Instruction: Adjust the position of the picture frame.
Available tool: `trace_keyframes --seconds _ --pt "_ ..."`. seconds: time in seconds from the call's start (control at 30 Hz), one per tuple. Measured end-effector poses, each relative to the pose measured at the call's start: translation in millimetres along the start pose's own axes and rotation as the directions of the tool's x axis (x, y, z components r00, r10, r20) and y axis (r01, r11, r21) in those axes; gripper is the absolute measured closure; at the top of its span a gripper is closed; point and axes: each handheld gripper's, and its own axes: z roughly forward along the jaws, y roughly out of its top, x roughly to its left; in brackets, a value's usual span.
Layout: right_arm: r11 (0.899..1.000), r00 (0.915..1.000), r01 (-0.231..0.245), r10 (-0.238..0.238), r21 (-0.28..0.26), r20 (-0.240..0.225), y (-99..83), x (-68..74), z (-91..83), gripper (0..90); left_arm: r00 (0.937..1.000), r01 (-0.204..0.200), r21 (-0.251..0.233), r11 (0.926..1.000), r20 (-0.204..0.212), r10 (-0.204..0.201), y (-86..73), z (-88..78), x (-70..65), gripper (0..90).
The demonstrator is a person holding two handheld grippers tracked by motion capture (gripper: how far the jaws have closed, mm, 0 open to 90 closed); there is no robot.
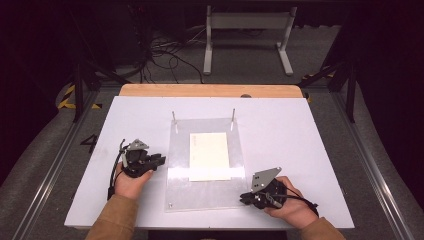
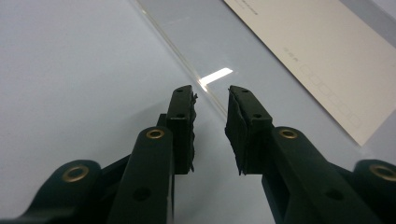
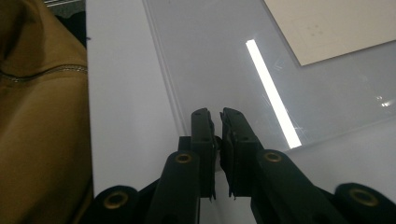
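Observation:
A clear acrylic plate (image 1: 210,190) lies flat in the middle of the white table (image 1: 285,135), and a cream sheet of paper (image 1: 209,150) rests on it. My left gripper (image 1: 159,161) sits low at the plate's left edge, open, nothing between its jaws. In the left gripper view, the left gripper (image 2: 210,98) has the plate's edge (image 2: 187,65) running up to its gap, with the paper (image 2: 317,51) to the right. My right gripper (image 1: 243,197) is at the plate's front right corner. There the right gripper (image 3: 217,114) is shut, empty, tips over the plate (image 3: 210,56) beside its edge.
Two thin metal pins (image 1: 174,117) (image 1: 232,114) stand upright at the plate's back edge. A wooden strip (image 1: 210,90) borders the table's far side. A tan sleeve (image 3: 42,116) is close on the left in the right gripper view. Beyond the table are cables (image 1: 165,55) and a white stand (image 1: 247,22).

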Motion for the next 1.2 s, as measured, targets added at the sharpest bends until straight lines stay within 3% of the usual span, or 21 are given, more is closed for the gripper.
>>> trace_keyframes --seconds 0.2,0.4,0.73,0.87,0.9,0.93,0.97,1.03,1.13,1.2 --pt "1.000 0.9997 0.016 -0.016 0.019 -0.017 -0.2 17.3 -1.3 83.1 0.9999 -0.008 0.013 0.9999 0.007 0.008 0.6 2.4 -0.7 72.1" --pt "0.999 0.9991 0.019 -0.018 0.026 -0.037 -0.3 24.0 -1.7 83.1 0.9999 -0.009 0.014 0.9999 0.014 0.009 0.8 1.8 -1.3 72.1" --pt "0.998 0.9972 0.033 -0.030 0.054 -0.069 -3.9 29.3 -7.0 83.1 0.9991 -0.033 0.009 0.9994 0.029 0.032 -0.2 0.1 -8.6 71.4" --pt "0.999 0.9969 0.014 -0.010 0.051 -0.078 -6.4 28.2 -9.0 83.3 0.9988 -0.038 0.009 0.9992 0.031 0.038 0.9 1.1 -11.6 71.0" --pt "0.999 0.9969 0.017 -0.014 0.039 -0.077 -7.4 28.0 -9.9 84.4 0.9988 -0.038 0.005 0.9993 0.031 0.038 1.2 0.9 -11.8 70.5" --pt "1.000 0.9969 0.006 -0.007 -0.010 -0.079 -8.2 26.2 -13.0 79.3 0.9986 -0.040 -0.008 0.9992 0.034 0.040 1.7 -0.5 -12.0 69.4" --pt "1.000 0.9969 0.006 -0.007 -0.010 -0.079 -8.2 26.2 -13.0 79.3 0.9986 -0.040 -0.008 0.9992 0.034 0.040 1.7 -0.5 -12.0 68.4" --pt "0.997 0.9984 -0.007 0.003 -0.079 -0.056 -6.5 24.1 -19.4 75.2 0.9982 -0.047 -0.027 0.9985 0.037 0.048 2.0 -3.6 -12.6 67.1" --pt "0.986 0.9995 -0.030 0.028 -0.165 -0.014 -3.8 20.1 -28.3 70.3 0.9970 -0.064 -0.058 0.9963 0.039 0.066 2.8 -7.7 -13.6 64.2" --pt "0.972 0.9966 -0.077 0.082 -0.223 0.013 -2.4 15.1 -35.6 65.0 0.9966 -0.072 -0.072 0.9948 0.035 0.075 3.3 -10.1 -14.9 61.3"
